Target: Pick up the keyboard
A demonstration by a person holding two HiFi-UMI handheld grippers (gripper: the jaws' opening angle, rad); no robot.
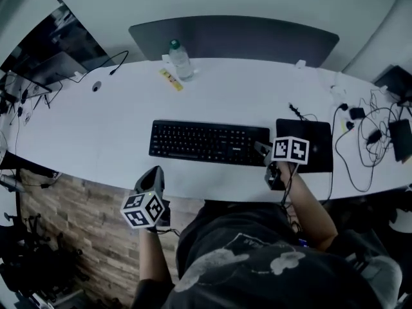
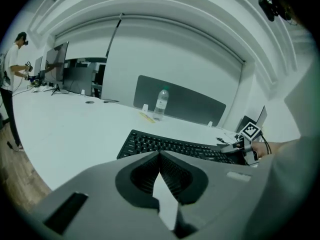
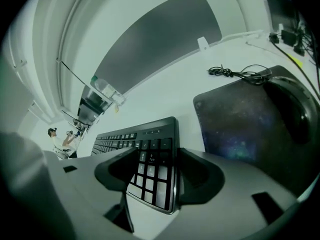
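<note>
The black keyboard [image 1: 206,141] lies flat across the middle of the white table [image 1: 96,134]. My right gripper [image 1: 262,150] is at its right end. In the right gripper view the jaws [image 3: 159,159] stand apart, and the keyboard's [image 3: 150,134] number-pad corner lies between them. The right pad is close against the keyboard's end edge, but I see no firm pinch. My left gripper [image 1: 153,177] is shut and empty. It hovers at the table's front edge, short of the keyboard's left half [image 2: 150,143].
A dark mouse pad [image 1: 309,143] with a coiled cable lies just right of the keyboard. A water bottle [image 1: 180,60] and a yellow strip [image 1: 171,79] sit at the back. Tangled cables and adapters [image 1: 367,134] cover the right end. A person stands far off [image 2: 12,69].
</note>
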